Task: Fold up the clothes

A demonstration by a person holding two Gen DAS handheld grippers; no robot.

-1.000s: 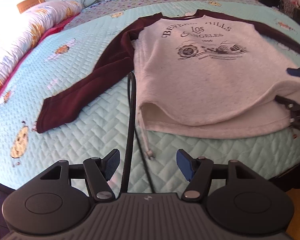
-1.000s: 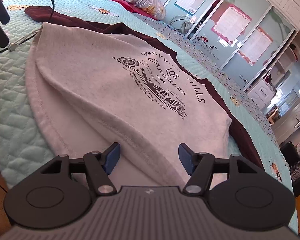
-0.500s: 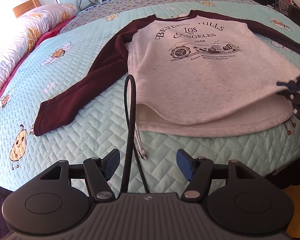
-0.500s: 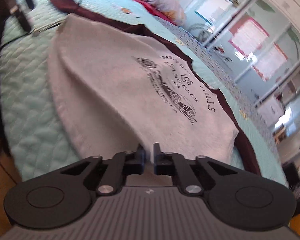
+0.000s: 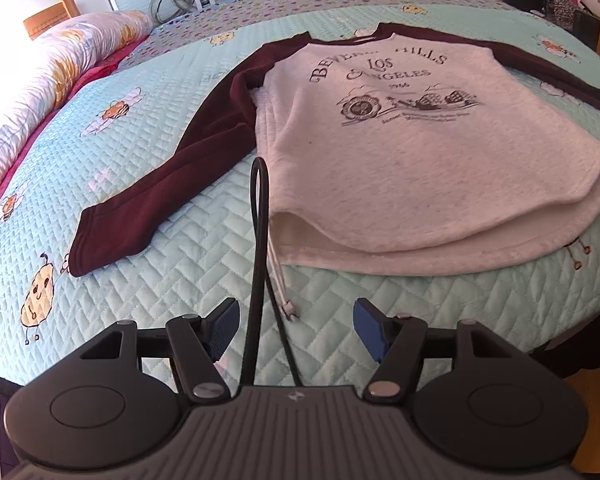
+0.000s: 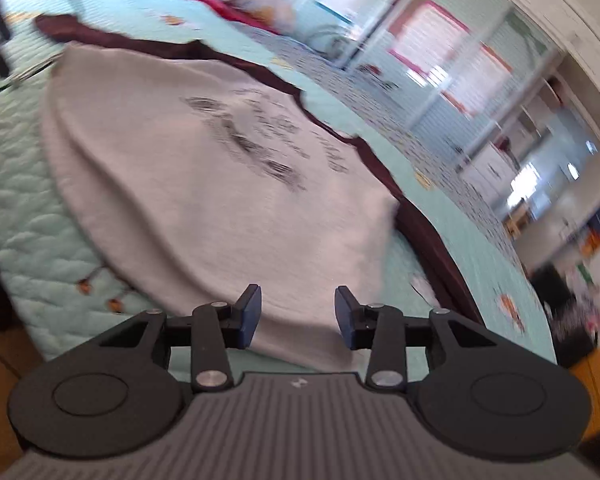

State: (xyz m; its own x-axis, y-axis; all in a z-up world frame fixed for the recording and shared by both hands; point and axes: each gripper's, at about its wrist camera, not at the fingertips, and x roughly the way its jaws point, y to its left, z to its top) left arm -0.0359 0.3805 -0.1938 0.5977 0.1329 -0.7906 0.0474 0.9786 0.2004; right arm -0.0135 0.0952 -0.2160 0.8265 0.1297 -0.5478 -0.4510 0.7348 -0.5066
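home bedroom for sure, big bed with a cartoon-bee quilt [image 5: 148, 208], floral bolster pillow [image 5: 48, 80] at 10 o'clock, wooden headboard [image 5: 52, 16], wardrobe doors [image 6: 452, 48] at 1 o'clock

My bed's got this mint quilted bedspread [image 5: 148, 240] with little cartoon bees and chicks printed all over it. A long floral pillow [image 5: 48, 76] with a pink underside runs along the left edge, up by the wooden headboard [image 5: 52, 16]. Glass doors with posters [image 6: 452, 52] are at the far end, pretty blurry. A black cable [image 5: 258, 240] loops up over the bedspread.
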